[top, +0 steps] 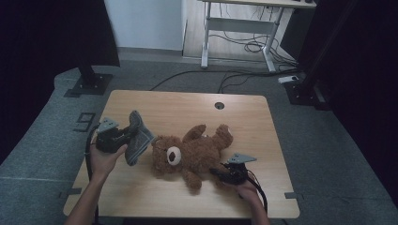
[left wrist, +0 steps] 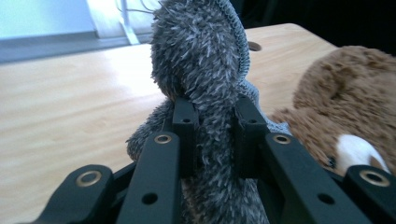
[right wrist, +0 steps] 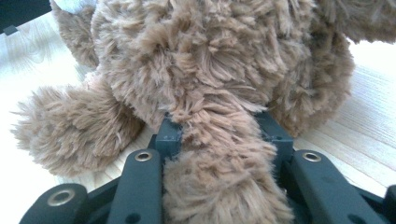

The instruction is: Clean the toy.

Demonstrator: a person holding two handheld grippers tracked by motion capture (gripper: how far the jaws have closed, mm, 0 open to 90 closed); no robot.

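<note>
A brown teddy bear [top: 187, 152] lies on its back in the middle of the wooden table [top: 155, 103], head toward the left. My left gripper [top: 126, 136] is shut on a grey fuzzy knitted piece of cloth [top: 139, 137] and holds it up just left of the bear's head. In the left gripper view the grey cloth [left wrist: 205, 60] is pinched between the pads of my left gripper [left wrist: 215, 126], with the bear [left wrist: 341, 93] at the right. My right gripper [top: 220, 172] is shut on one of the bear's limbs [right wrist: 219, 154] at its lower body [right wrist: 210, 56].
A round cable hole [top: 219, 105] sits near the table's far edge. Behind the table, a white desk frame [top: 239, 28] stands on the floor with cables [top: 225, 75] beside it. A dark stand base [top: 89, 84] is at the back left.
</note>
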